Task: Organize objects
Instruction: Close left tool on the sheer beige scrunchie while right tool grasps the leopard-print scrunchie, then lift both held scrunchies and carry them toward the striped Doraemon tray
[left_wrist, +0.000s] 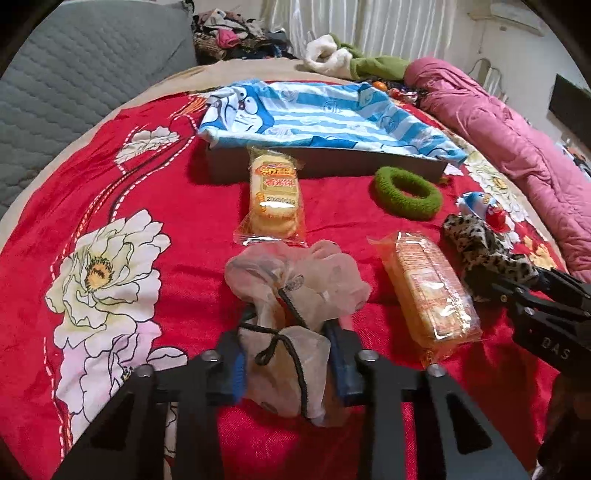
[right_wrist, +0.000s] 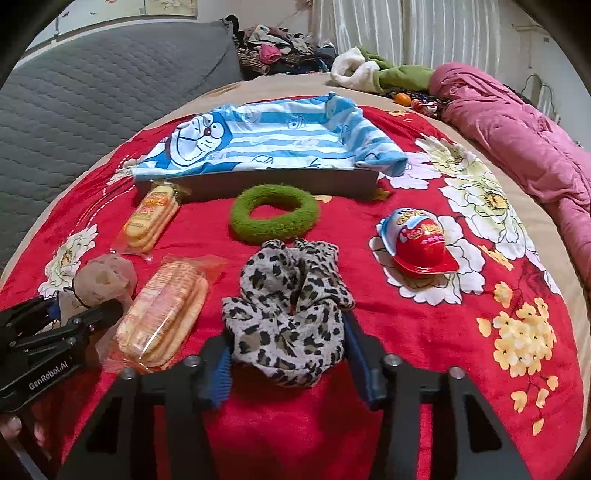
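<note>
On a red plush blanket (right_wrist: 424, 325) printed with large white flowers, you hold both tools low over a scatter of small items. Your left gripper (left_wrist: 286, 343) has its blue-padded jaws drawn narrow on a sheer beige organza scrunchie with a black cord (left_wrist: 295, 295), the gauzy cloth bunched between the pads and spilling forward onto the blanket. Your right gripper (right_wrist: 288, 354) has its jaws pressed against both sides of a leopard-print fabric scrunchie (right_wrist: 288, 310), which bulges up between them.

Between the two tools lies a clear-wrapped pack of pale yellow biscuits (right_wrist: 162, 317), just beside the sheer scrunchie. A second, matching clear-wrapped biscuit pack (left_wrist: 273, 195) lies farther out, its far end touching the front wall of a low dark cardboard box (right_wrist: 258, 182). A blue-and-white striped cartoon-cat cloth (right_wrist: 258, 136) lines the box and drapes over its rim. A fuzzy green ring-shaped scrunchie (right_wrist: 275, 214) lies just before the box, beyond the leopard-print one. To the right of these, apart from both grippers, rests a red-and-blue egg-shaped plastic treat packet (right_wrist: 421, 243) on a white flower.

At the far edge of the bed lie a crumpled pink quilt (right_wrist: 517, 133) and a green and white fleece garment (right_wrist: 376, 70); a grey quilted cushion (right_wrist: 92, 85) stands at the left.
</note>
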